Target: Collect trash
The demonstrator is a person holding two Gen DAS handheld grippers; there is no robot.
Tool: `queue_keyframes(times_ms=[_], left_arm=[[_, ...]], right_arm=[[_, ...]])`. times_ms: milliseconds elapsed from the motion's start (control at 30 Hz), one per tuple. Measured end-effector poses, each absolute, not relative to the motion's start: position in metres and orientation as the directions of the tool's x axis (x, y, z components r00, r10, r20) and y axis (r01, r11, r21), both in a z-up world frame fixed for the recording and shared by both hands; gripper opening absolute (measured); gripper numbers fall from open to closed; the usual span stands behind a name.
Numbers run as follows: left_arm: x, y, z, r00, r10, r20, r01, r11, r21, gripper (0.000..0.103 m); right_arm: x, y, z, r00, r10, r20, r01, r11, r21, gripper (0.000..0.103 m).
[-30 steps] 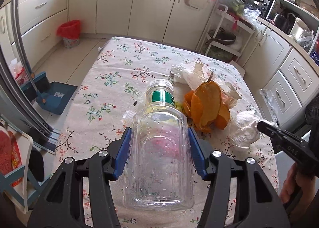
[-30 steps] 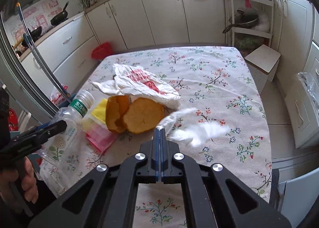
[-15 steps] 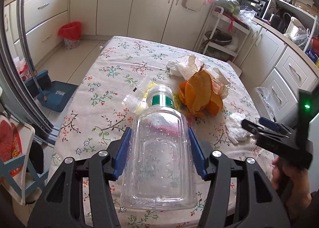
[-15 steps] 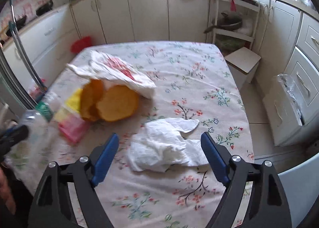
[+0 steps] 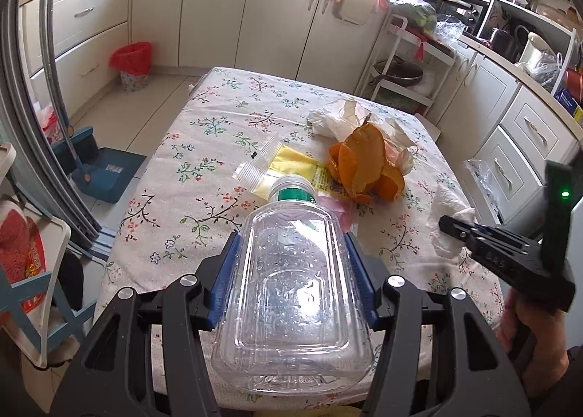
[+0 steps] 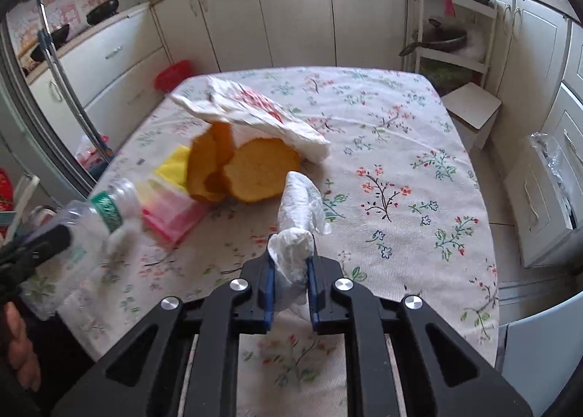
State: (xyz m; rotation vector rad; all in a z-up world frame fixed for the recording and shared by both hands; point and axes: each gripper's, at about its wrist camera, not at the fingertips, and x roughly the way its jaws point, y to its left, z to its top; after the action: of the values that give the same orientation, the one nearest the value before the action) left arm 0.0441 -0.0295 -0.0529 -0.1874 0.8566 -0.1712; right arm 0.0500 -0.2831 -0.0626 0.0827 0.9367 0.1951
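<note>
My left gripper (image 5: 291, 246) is shut on a clear plastic bottle (image 5: 291, 289) with a green label band, held above the table's near edge; the bottle also shows in the right wrist view (image 6: 83, 224). My right gripper (image 6: 290, 253) is shut on a crumpled white tissue (image 6: 297, 213), lifted over the floral tablecloth (image 6: 400, 147). On the table lie orange peels (image 5: 364, 165) (image 6: 247, 169), a white plastic bag (image 6: 255, 114) and yellow and pink wrappers (image 5: 291, 165) (image 6: 171, 213).
A red-lined trash bin (image 5: 132, 65) stands on the floor by the far cabinets. A blue dustpan (image 5: 98, 169) lies left of the table. A white rack with pans (image 5: 404, 71) and a white stool (image 6: 472, 107) stand beyond the table.
My right gripper opened around the tissue, then closed on it and lifted it. My left gripper has pulled back and up with the bottle.
</note>
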Motion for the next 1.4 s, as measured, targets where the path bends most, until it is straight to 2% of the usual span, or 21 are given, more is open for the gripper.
queue_keyframes(times_ms=[367,567,1400], left_arm=[[0.011,-0.025,-0.052,0.663,-0.226,-0.714,0.064,0.967,-0.247,0.053],[-0.013,-0.020,-0.042,0.699,-0.245,-0.671,0.078,0.960,-0.270,0.053],[-0.110,-0.024,-0.045,0.690,-0.269,-0.672,0.134,0.960,-0.247,0.053]], right_arm=[[-0.013,-0.277,-0.035,0.631,0.308,-0.712,-0.179,0.951,0.252,0.015],[-0.039,-0.281,-0.030,0.652,0.336,-0.679,-0.190,0.940,0.284,0.015],[-0.135,-0.251,-0.062,0.535,0.409,-0.739,-0.273,0.912,0.308,0.016]])
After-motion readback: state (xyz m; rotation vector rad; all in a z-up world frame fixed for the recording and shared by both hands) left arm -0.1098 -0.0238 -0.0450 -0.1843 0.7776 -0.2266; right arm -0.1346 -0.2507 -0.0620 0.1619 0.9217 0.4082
